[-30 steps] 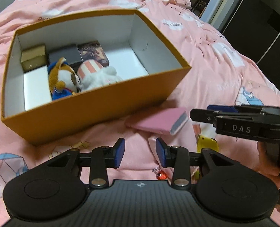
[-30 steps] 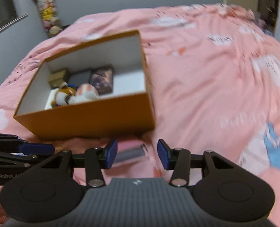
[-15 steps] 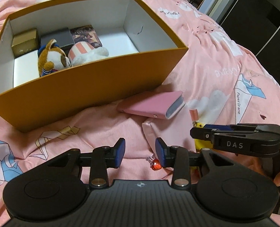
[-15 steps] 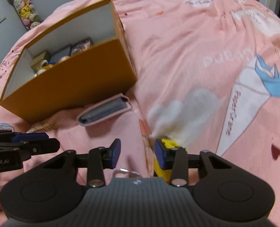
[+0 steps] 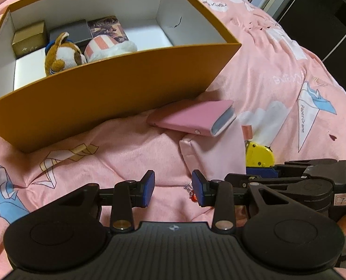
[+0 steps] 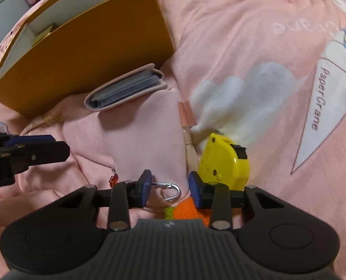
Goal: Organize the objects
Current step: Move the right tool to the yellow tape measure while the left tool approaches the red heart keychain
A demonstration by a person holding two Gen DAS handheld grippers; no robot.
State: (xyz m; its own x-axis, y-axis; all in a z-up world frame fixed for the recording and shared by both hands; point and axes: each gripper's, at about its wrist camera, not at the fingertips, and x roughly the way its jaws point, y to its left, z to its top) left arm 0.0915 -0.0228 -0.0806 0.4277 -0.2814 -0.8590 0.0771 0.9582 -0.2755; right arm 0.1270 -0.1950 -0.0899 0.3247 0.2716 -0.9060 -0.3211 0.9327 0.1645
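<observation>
An orange box (image 5: 117, 86) on the pink bed holds a dog plush (image 5: 63, 54), a striped white plush (image 5: 110, 45) and small boxes. It also shows in the right wrist view (image 6: 84, 46). A pink card wallet (image 5: 194, 117) lies in front of it, also in the right wrist view (image 6: 126, 91). A pale pink pouch (image 6: 149, 140) lies nearer, with a silver clasp (image 6: 170, 191). A yellow tape measure (image 6: 224, 161) sits at its right, also in the left wrist view (image 5: 259, 155). My left gripper (image 5: 174, 189) is open and empty. My right gripper (image 6: 170, 187) is open, low over the pouch's end and clasp.
An orange knitted item (image 6: 189, 211) and a small red charm (image 6: 113, 178) lie by the right gripper. The pink bedspread (image 6: 266, 70) is soft and wrinkled. Dark furniture (image 5: 324, 11) stands beyond the bed at the right.
Both grippers moved down and forward toward the bed. The right gripper dropped close over the pouch and tape measure, and now shows beside the left gripper.
</observation>
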